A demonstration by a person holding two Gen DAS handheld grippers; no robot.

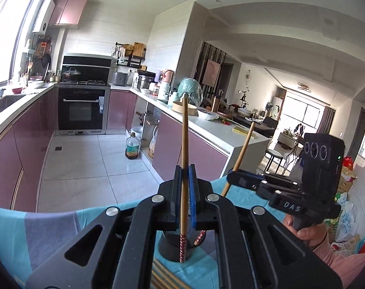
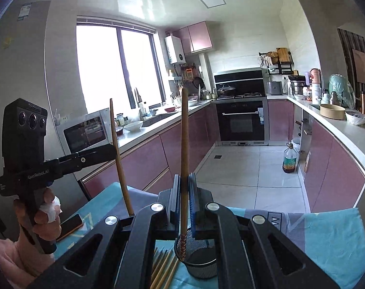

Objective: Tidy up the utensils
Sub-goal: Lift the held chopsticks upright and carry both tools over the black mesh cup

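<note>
- Two chopsticks are up off the bench, one in each hand-held gripper, and each wrist view shows both.
- We see the left hand-held gripper [image 1: 185, 171] closed on the left chopstick [image 1: 184, 154]; it stands near upright, its red-patterned end low at 6 o'clock in front of the mesh holder [image 1: 169, 249].
- We see the right hand-held gripper [image 2: 185, 180] closed on the right chopstick [image 2: 184, 144], also near upright, its red-patterned end dipping into the mesh holder's mouth [image 2: 201, 262].
- Only the left wrist view shows the living room at 3 o'clock, and the right hand-held gripper from outside [image 1: 240, 177], at 4 o'clock, with its chopstick [image 1: 242, 154] leaning.
- Only the right wrist view shows the window [image 2: 115, 69] at 11 o'clock, the microwave [image 2: 86, 132] at 9 o'clock and a phone [image 2: 70, 226] on the blue cloth [image 2: 326, 236].
- That view also shows the left hand-held gripper [image 2: 110, 150] at 9 o'clock, held by a hand [image 2: 40, 219] with a bandaged finger.
- Loose chopsticks [image 2: 164, 267] lie on the bench at 6 o'clock, just beside the holder; the left view shows only a sliver of them [image 1: 163, 277].
- Writing: "DAS" is moulded on the right tool in the left view; "GenRobot.AI" is printed on the left tool in the right view.
- Letters on the cloth at 4 o'clock are cut off; we cannot read them.
</note>
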